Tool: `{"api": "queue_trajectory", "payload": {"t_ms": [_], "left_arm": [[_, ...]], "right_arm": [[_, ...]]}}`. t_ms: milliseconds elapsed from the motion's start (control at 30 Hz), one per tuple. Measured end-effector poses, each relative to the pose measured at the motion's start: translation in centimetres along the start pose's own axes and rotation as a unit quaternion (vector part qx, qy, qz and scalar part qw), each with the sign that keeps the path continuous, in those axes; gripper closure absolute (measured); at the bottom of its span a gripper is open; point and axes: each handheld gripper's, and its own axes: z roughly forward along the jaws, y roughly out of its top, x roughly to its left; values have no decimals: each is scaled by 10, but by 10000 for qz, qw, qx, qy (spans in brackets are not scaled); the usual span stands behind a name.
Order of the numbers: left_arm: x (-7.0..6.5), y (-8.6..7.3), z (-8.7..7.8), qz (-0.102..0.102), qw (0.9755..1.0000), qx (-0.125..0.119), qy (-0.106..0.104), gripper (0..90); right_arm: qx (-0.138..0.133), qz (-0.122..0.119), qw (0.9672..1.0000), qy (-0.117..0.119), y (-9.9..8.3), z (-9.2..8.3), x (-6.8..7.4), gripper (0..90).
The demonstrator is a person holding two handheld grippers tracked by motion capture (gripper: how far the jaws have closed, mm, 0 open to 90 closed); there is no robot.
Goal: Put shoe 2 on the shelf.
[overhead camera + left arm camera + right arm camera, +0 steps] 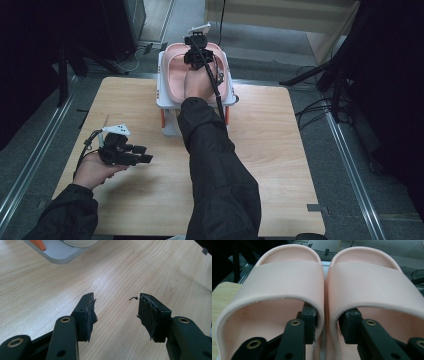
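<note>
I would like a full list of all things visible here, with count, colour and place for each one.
slippers: 2, pink, side by side on the rack at the table's far edge.
rack: 1, white with orange legs, far middle of the table.
table: 1, light wood, centre.
right gripper: 1, black, one jaw inside each slipper, astride their touching inner walls.
left gripper: 1, black, open over bare table, near left.
sleeves: 2, dark, from the bottom edge.

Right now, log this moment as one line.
right tongs: straddling inner walls of pink slippers, grip unclear | slippers: side by side on white rack | left tongs: open, empty, over table
</note>
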Motion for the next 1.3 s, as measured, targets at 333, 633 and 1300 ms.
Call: {"api": "queue_trajectory", "payload": {"t_ms": [333, 633, 1300], "left_arm": [[1, 0, 1, 17, 10000, 39, 18, 464], [0, 1, 2, 3, 10000, 68, 35, 462], [6, 3, 4, -93, 9998, 76, 172, 452]], "right_arm": [[-161, 45, 9993, 326, -7, -4, -6, 535], [-168, -117, 9981, 579, -14, -17, -10, 488], [-407, -693, 9855, 1495, -61, -71, -37, 572]]}}
